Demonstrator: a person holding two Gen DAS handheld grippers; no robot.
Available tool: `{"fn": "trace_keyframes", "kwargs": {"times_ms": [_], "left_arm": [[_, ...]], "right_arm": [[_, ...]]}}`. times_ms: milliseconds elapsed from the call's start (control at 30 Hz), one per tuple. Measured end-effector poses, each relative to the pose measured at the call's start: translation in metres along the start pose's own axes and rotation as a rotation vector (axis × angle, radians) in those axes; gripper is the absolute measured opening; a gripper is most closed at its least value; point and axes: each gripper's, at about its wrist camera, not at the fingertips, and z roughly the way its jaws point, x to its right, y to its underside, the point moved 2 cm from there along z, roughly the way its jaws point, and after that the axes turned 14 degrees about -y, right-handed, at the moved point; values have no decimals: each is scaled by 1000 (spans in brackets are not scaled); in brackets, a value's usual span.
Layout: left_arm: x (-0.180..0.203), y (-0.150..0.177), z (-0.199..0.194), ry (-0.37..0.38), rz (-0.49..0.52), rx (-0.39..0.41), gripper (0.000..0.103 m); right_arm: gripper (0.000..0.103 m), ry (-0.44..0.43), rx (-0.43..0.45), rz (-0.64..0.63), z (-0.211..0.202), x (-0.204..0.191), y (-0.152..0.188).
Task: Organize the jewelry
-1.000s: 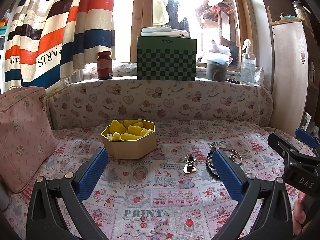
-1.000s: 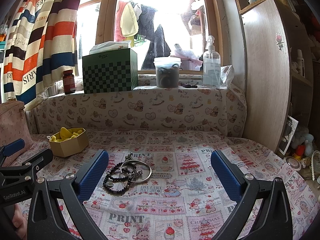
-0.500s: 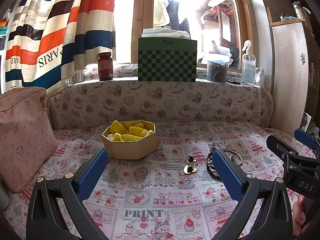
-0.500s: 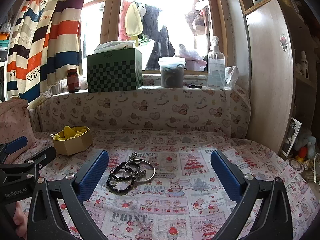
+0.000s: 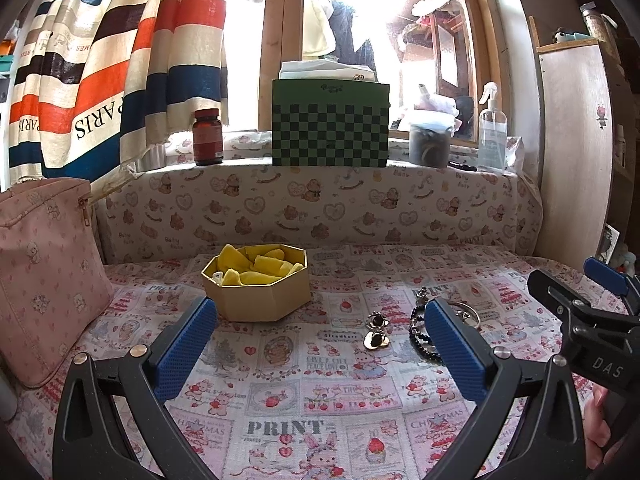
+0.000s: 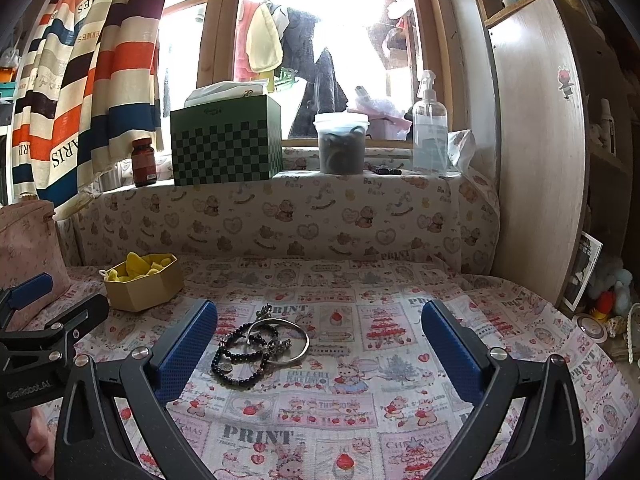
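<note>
A cream octagonal jewelry box [image 5: 256, 292] with yellow padding stands open on the printed cloth; it also shows in the right wrist view [image 6: 142, 284]. A pair of small earrings [image 5: 376, 330] lies right of it. A black bead bracelet [image 6: 244, 350] and a silver bangle [image 6: 286, 340] lie in a pile further right, partly hidden behind the left gripper's right finger in the left wrist view [image 5: 420, 334]. My left gripper [image 5: 320, 344] is open and empty, above the cloth in front of the box. My right gripper [image 6: 320, 344] is open and empty, just behind the bracelets.
A pink fabric bag [image 5: 44, 272] stands at the left. On the sill behind are a brown bottle [image 5: 208, 138], a green checkered tissue box [image 5: 330, 124], a lidded tub [image 6: 340, 144] and a spray bottle [image 6: 430, 128]. A wooden cabinet [image 6: 536, 152] closes the right side.
Both grippers have shifted only slightly; the right wrist view has edged a little closer to the bracelets. Nothing was grasped or released.
</note>
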Motion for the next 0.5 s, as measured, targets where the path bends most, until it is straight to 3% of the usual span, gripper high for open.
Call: {"fn": "trace_keyframes", "kwargs": {"times_ms": [500], "left_arm": [[-3, 0, -5, -26, -11, 27, 103]], "right_arm": [[103, 1, -10, 11, 1, 6, 2]]}}
